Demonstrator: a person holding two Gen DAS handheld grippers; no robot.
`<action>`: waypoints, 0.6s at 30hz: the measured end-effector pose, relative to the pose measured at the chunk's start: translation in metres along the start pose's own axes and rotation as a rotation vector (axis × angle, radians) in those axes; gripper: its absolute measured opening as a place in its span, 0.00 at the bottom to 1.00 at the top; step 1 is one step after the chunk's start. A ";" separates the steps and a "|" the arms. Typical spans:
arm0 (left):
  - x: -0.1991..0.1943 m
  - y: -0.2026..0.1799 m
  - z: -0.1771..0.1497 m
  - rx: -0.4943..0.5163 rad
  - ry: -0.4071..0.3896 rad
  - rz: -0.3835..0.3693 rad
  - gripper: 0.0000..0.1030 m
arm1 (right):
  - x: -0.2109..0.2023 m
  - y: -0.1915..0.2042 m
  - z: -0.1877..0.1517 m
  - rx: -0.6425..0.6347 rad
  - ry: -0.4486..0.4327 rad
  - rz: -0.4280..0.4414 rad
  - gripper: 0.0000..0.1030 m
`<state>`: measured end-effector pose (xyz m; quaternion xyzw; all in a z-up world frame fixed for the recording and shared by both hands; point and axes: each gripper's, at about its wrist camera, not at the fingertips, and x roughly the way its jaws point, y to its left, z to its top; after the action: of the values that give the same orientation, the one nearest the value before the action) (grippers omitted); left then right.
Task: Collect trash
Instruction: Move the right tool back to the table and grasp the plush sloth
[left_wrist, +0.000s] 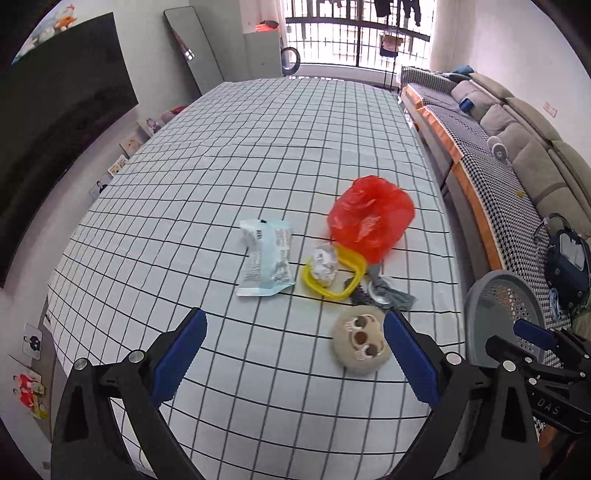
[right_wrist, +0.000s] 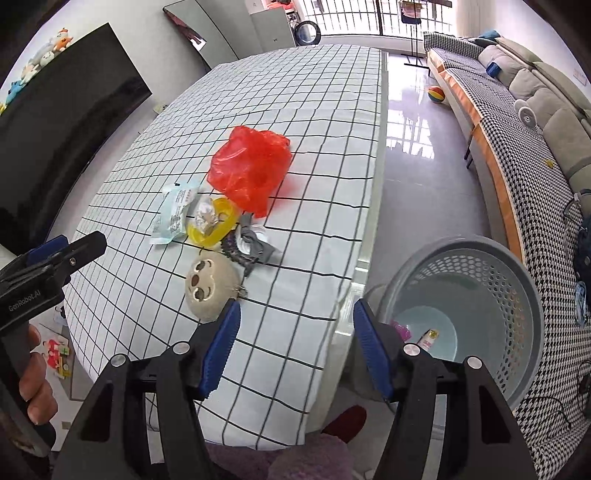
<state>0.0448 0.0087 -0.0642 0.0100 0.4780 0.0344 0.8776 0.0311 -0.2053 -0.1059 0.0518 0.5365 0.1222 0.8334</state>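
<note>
On the checked tablecloth (left_wrist: 258, 147) lies a cluster of trash: a red plastic bag (left_wrist: 371, 218), a light blue wrapper (left_wrist: 266, 258), a yellow ring (left_wrist: 351, 291) with crumpled paper in it, and grey and dark wrappers (left_wrist: 384, 293). A beige plush face (left_wrist: 360, 341) lies nearest me. My left gripper (left_wrist: 293, 315) is open just short of the cluster, with the plush close to its right finger but not touched. My right gripper (right_wrist: 296, 306) is open and empty over the table's edge. A grey perforated basket (right_wrist: 461, 314) stands to the right on the floor, with a few scraps (right_wrist: 428, 338) inside.
A sofa with a houndstooth cover (right_wrist: 517, 122) runs along the right wall. A dark TV screen (left_wrist: 55, 110) is on the left. A coloured ball (right_wrist: 436, 94) lies on the shiny floor between table and sofa. A person's hand (right_wrist: 33, 387) holds the left gripper's handle.
</note>
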 end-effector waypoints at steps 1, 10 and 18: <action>0.004 0.008 -0.001 -0.001 0.006 0.005 0.92 | 0.005 0.009 0.001 -0.004 0.005 -0.003 0.60; 0.029 0.065 -0.009 0.010 0.035 0.017 0.92 | 0.053 0.075 0.008 -0.016 0.047 -0.013 0.61; 0.049 0.085 -0.015 0.040 0.061 -0.011 0.92 | 0.093 0.103 0.007 0.019 0.083 -0.078 0.65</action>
<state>0.0543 0.0965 -0.1095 0.0240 0.5052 0.0200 0.8624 0.0594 -0.0814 -0.1627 0.0335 0.5733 0.0863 0.8141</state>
